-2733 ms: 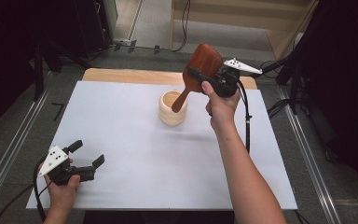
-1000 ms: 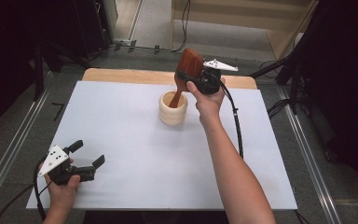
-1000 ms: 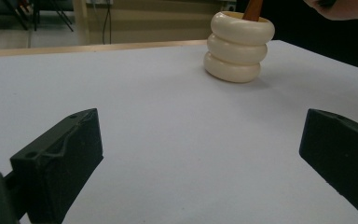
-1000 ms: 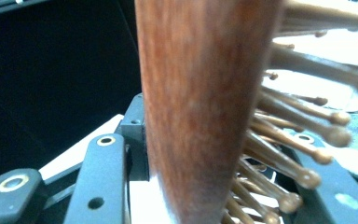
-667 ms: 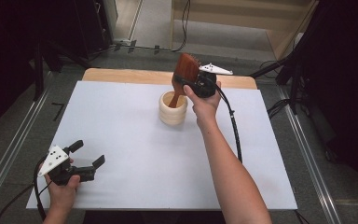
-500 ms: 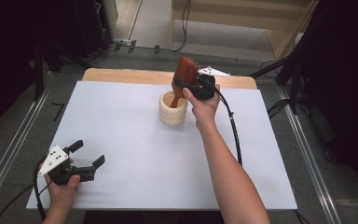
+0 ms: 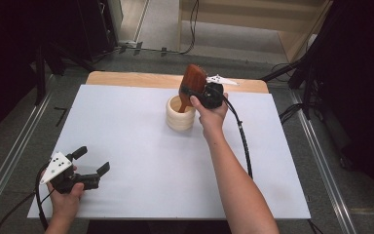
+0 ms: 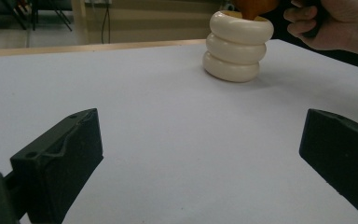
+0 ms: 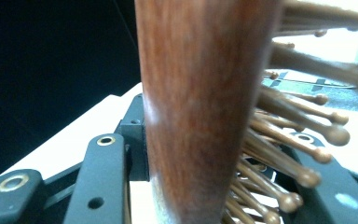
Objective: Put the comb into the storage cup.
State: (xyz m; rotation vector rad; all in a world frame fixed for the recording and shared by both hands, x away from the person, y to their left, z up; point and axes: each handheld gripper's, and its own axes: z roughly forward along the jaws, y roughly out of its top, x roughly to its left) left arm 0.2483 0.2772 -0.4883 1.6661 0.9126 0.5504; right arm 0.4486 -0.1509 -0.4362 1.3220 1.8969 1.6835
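Note:
A brown wooden hairbrush [image 7: 191, 84] stands nearly upright with its handle down inside a cream ribbed cup [image 7: 180, 113] at the table's far middle. My right gripper [image 7: 198, 92] is shut on the brush just above the cup. In the right gripper view the brush's wooden back [image 9: 200, 93] and its ball-tipped bristles [image 9: 303, 116] sit between the jaws. My left gripper [image 7: 88, 162] rests open at the near left corner, nothing between its fingers [image 8: 60, 154]. The left gripper view has the cup [image 8: 239, 46] far ahead with the brush handle [image 8: 255, 6] in its mouth.
A white sheet [image 7: 126, 141] covers the wooden table [image 7: 126, 78]. Metal rails run along both sides on the floor. Dark stands and cables lie beyond the far edge.
The right gripper has carried the brush left and down, tipping it more upright, so its handle now sits inside the cup. The left gripper has stayed put.

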